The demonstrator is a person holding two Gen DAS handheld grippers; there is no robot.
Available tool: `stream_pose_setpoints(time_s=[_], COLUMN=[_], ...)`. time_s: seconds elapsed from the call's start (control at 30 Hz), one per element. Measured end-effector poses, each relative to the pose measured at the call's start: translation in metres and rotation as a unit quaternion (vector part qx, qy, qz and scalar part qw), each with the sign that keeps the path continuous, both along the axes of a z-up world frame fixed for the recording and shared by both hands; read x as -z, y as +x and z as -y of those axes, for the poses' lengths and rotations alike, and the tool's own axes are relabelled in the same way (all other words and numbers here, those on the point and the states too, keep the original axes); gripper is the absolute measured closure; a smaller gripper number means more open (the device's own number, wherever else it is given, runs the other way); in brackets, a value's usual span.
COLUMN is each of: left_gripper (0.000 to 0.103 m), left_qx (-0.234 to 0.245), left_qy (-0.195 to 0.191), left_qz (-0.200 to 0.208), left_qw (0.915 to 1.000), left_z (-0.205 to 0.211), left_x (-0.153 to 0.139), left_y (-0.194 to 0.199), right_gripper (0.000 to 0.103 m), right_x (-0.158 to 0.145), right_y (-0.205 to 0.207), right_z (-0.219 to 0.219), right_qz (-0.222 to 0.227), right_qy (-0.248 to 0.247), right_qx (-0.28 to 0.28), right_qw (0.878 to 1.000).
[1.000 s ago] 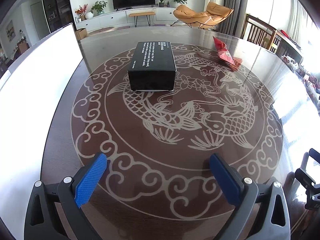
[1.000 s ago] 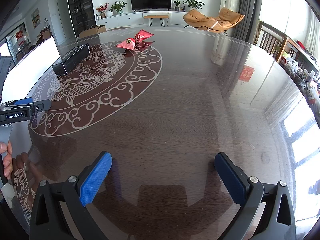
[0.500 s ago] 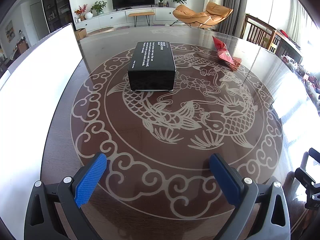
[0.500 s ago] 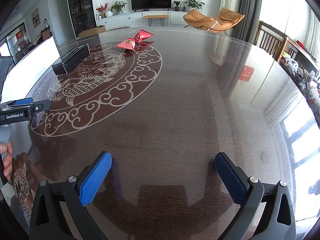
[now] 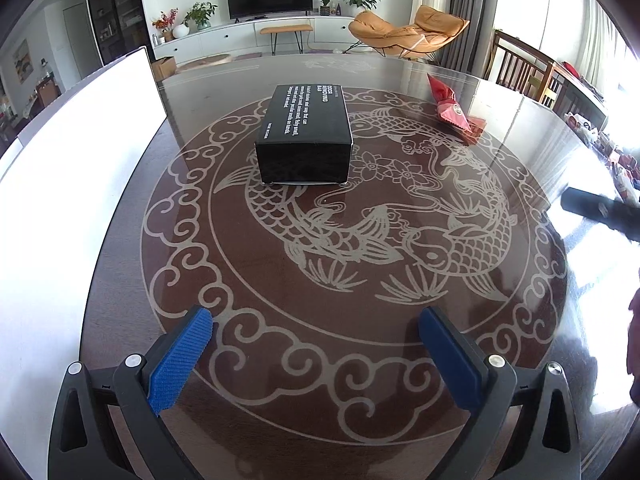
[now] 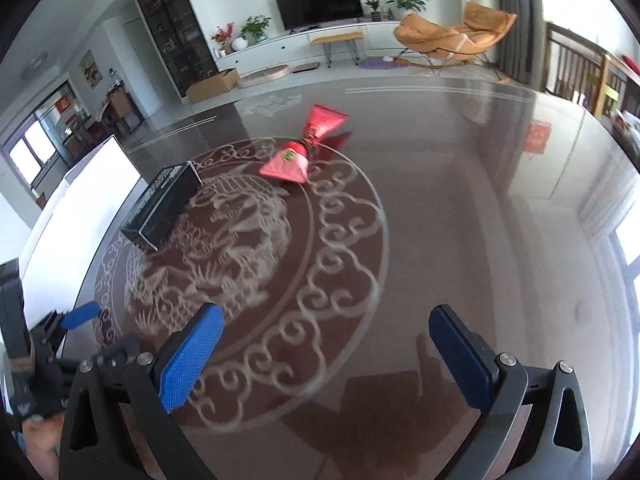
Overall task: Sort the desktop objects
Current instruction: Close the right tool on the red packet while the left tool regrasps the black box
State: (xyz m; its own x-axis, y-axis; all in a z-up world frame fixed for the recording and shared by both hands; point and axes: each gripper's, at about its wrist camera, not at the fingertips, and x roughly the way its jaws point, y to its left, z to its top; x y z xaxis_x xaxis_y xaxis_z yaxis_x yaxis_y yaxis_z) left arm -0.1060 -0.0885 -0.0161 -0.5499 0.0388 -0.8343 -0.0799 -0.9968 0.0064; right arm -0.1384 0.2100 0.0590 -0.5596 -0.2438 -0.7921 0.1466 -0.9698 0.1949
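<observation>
Red packet (image 6: 306,148) now nearer right gripper (image 6: 326,350), splayed empty; left gripper (image 5: 316,354) unmoved, splayed.

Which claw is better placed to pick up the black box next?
Probably left. The left claw is open and faces the black box squarely; the right claw sees it off to its left.

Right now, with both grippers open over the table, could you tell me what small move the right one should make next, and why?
Probably ease the right gripper forward toward the red packet. Its jaws are open and empty, the packet lies ahead of it with bare table between, and the black box sits squarely before the open left gripper.
</observation>
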Motion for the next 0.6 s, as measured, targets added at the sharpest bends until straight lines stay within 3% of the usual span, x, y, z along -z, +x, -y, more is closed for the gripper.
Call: stream_pose_setpoints(time_s=[0.17, 0.33, 0.4, 0.43, 0.5, 0.53, 0.6], left_gripper=[0.000, 0.000, 0.000, 0.000, 0.000, 0.000, 0.000], left_qx=[0.000, 0.000, 0.000, 0.000, 0.000, 0.000, -0.001], left_qy=[0.000, 0.000, 0.000, 0.000, 0.000, 0.000, 0.000], left_qz=[0.000, 0.000, -0.001, -0.001, -0.001, -0.001, -0.001], left_qw=[1.0000, 1.0000, 1.0000, 1.0000, 1.0000, 1.0000, 1.0000], left_z=[0.000, 0.000, 0.000, 0.000, 0.000, -0.001, -0.001], left_x=[0.000, 0.000, 0.000, 0.000, 0.000, 0.000, -0.001], left_y=[0.000, 0.000, -0.001, -0.001, -0.001, -0.001, -0.001], right_gripper=[0.000, 0.003, 0.036, 0.040, 0.065, 0.073, 0.074], right_x=[0.006, 0.010, 0.012, 0.014, 0.017, 0.018, 0.020], right_y=[-0.098, -0.149, -0.157, -0.160, -0.164, -0.163, -0.156], right_z=[0.032, 0.050, 0.054, 0.056, 0.059, 0.059, 0.054], right_qz=[0.041, 0.045, 0.035, 0.036, 0.034, 0.030, 0.022], right_qy=[0.006, -0.005, -0.004, 0.008, 0.040, 0.040, 0.038], right_qx=[0.032, 0.056, 0.052, 0.049, 0.044, 0.035, 0.025], right_qw=[0.999, 0.997, 0.998, 0.998, 0.998, 0.998, 0.999])
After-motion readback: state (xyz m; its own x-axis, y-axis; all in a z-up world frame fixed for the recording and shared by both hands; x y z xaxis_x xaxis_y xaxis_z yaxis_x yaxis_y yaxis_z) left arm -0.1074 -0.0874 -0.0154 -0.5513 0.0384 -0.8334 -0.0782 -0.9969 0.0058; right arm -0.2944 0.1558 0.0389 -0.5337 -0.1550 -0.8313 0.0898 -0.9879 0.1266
